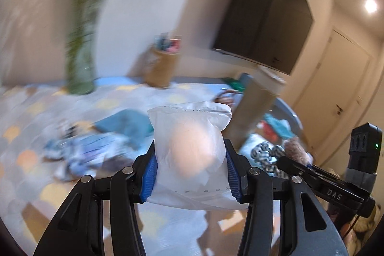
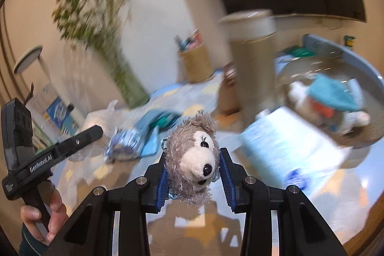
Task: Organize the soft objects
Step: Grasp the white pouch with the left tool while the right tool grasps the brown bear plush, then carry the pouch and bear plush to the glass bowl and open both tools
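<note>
Both grippers loaded and clear of the table. Left gripper (image 1: pixel 190 168) is clamped on a white plastic pouch (image 1: pixel 189 148) with something pale and round inside; right gripper (image 2: pixel 192 180) pinches a grey plush toy (image 2: pixel 192 157) by the head, face toward the lens.

Grey tub (image 2: pixel 355 68) sits far right and already holds soft stuff, so I read that as the drop target. I'd keep both grips firm, go round the tall beige cylinder (image 2: pixel 252 59) standing between me and the tub, and release one side at a time low over the rim.

Blue cloth pile (image 1: pixel 96 148) remains on the patterned table (image 1: pixel 36 112), middle left.

Heavy motion blur: I can't tell what's in the pouch or the tub. The toy's body is hidden behind its head.
</note>
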`<action>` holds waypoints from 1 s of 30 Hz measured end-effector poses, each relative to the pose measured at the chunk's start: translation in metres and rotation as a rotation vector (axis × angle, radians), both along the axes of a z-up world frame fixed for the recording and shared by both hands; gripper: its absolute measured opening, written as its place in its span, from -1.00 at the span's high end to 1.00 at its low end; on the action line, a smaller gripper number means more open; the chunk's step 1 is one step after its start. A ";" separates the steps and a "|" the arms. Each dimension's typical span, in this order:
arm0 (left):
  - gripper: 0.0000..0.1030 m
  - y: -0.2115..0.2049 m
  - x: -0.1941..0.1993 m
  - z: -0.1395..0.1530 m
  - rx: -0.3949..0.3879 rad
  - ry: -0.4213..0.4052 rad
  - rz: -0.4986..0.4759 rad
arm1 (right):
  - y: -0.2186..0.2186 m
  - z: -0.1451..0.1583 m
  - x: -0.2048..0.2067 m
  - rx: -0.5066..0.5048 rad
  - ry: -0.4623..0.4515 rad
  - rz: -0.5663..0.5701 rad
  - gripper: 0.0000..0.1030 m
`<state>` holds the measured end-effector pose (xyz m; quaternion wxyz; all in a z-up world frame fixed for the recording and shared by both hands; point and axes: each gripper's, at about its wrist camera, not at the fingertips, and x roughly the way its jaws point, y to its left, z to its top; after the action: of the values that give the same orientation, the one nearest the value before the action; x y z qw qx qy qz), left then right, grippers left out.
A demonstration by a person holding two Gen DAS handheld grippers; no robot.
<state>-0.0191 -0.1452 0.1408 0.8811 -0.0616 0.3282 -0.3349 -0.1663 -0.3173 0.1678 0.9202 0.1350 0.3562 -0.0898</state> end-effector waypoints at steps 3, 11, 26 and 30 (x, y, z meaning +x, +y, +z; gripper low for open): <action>0.08 -0.038 -0.005 0.010 -0.014 -0.010 -0.061 | -0.029 0.013 -0.012 0.019 -0.035 -0.059 0.27; 0.08 -0.153 -0.033 0.043 -0.010 -0.083 -0.252 | -0.107 0.055 -0.031 -0.062 -0.077 -0.230 0.27; 0.08 -0.304 -0.012 0.027 0.217 -0.152 -0.259 | -0.263 0.087 0.016 -0.020 -0.034 -0.450 0.27; 0.08 -0.319 -0.002 0.022 0.238 -0.165 -0.230 | -0.277 0.077 0.040 0.011 0.001 -0.452 0.21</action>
<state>-0.0211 -0.4637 0.1631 0.8621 0.1086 0.2969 -0.3961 -0.1265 -0.5938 0.2448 0.8757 0.2164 0.3179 -0.2919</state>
